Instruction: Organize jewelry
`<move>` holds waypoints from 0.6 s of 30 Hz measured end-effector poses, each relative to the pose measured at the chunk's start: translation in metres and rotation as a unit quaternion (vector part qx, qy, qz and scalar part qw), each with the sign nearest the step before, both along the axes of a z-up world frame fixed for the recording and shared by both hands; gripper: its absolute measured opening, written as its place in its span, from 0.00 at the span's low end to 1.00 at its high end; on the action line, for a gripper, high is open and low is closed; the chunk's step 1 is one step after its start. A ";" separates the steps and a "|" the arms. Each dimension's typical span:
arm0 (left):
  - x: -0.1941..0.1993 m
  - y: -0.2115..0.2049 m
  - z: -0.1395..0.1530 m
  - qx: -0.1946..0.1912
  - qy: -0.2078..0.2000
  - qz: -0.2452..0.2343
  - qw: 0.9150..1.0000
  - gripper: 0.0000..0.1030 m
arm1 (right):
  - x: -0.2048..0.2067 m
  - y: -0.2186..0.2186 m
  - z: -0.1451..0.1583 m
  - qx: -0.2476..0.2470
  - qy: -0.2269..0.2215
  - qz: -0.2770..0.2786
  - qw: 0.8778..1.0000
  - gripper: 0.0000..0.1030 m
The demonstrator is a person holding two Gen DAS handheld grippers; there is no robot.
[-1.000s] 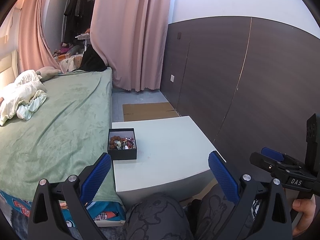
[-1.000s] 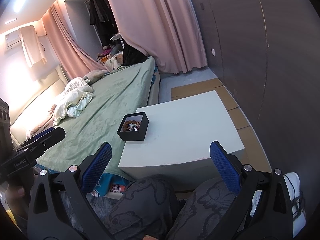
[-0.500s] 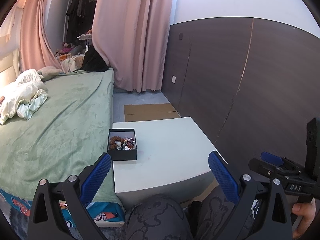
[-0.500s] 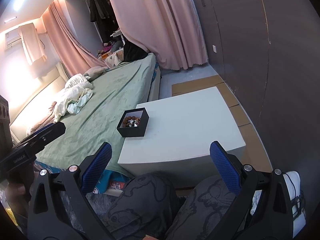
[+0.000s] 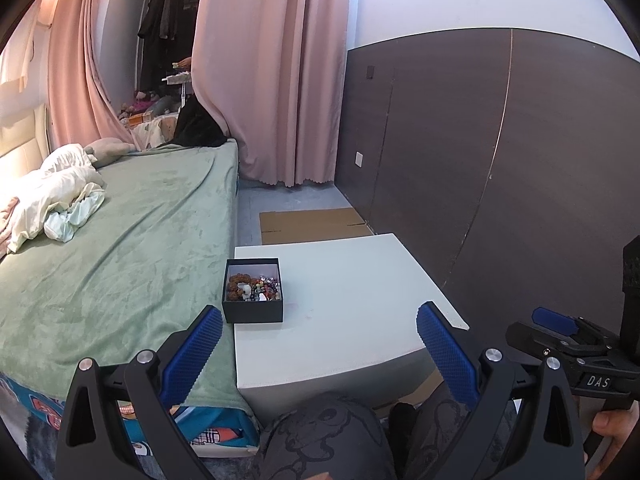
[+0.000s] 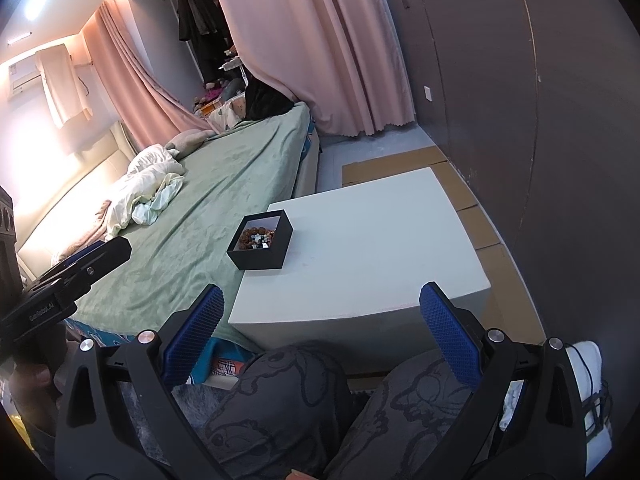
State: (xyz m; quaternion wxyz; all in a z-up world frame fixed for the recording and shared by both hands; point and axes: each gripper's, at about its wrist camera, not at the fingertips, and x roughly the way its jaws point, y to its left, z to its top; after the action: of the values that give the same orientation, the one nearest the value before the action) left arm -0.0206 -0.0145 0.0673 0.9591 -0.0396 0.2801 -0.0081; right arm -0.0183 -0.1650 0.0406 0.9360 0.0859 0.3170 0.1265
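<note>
On the white table [image 5: 352,300], at its nine o'clock edge, a black box [image 5: 253,312] holds jewelry [image 5: 253,289] heaped together; left gripper [image 5: 318,340] and right gripper [image 6: 320,322] hover wide-jawed, empty, well short; whether sorting remains or is finished is unclear.

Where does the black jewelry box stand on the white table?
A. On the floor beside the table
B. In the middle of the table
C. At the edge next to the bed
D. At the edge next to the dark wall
C: the black jewelry box sits on the white table at the side touching the green bed, open and holding beads.
</note>
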 end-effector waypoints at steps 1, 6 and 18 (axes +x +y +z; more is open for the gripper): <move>0.001 -0.001 0.000 0.002 -0.001 0.002 1.000 0.92 | 0.002 0.000 0.000 -0.001 -0.001 0.001 1.000 0.95; 0.004 -0.002 0.001 0.002 -0.007 0.006 1.000 0.92 | 0.008 0.000 -0.001 -0.010 -0.004 0.002 1.000 0.95; 0.022 0.020 -0.016 0.000 0.004 0.018 1.000 0.92 | 0.037 0.031 -0.012 -0.040 -0.011 0.020 0.999 0.95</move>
State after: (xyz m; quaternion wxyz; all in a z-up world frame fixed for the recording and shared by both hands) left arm 0.0011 0.0058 0.0508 0.9578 -0.0448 0.2837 0.0096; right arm 0.0192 -0.1345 0.0285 0.9396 0.0402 0.3128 0.1333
